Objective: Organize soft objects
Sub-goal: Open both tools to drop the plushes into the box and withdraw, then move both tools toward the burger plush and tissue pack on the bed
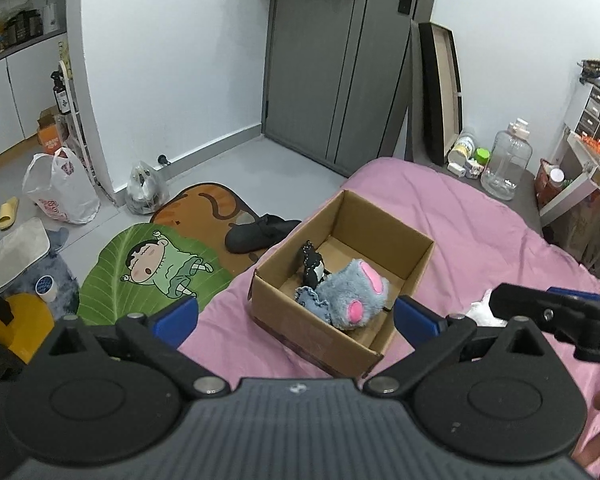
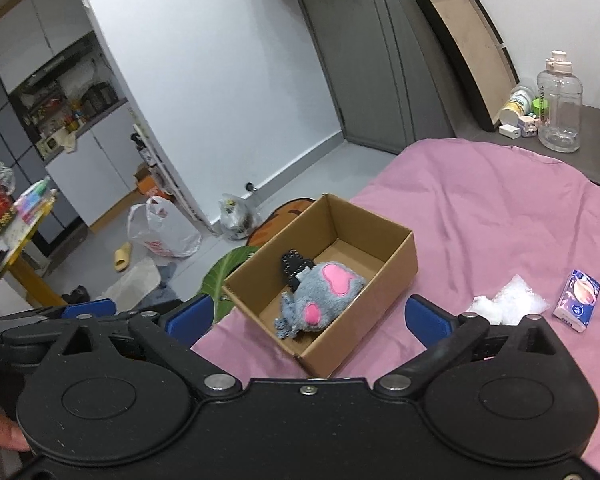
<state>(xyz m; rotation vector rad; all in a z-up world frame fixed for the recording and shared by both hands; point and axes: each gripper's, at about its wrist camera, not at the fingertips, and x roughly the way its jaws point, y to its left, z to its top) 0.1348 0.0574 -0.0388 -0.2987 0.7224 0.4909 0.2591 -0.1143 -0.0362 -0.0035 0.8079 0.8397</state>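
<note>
Brown open cardboard box (image 1: 380,236) near the left edge of the pink bedspread (image 1: 480,216), holding a grey-and-pink plush paw (image 1: 350,296); left gripper (image 1: 296,316) and right gripper (image 2: 308,316) both spread wide, empty

The box (image 2: 320,280) stands open-topped on the bed (image 2: 480,220), its far half bare, while a grey plush (image 2: 324,292) and a black item (image 2: 294,266) fill the near half toward the lower left of the frame. To the right of the box the pink cover lies clear up to a white wad (image 2: 504,304) and a small carton (image 2: 578,304) at the right edge. At the upper right a bottle (image 2: 560,108) and a leaning tray (image 2: 468,52) crowd the bed's far end.
</note>
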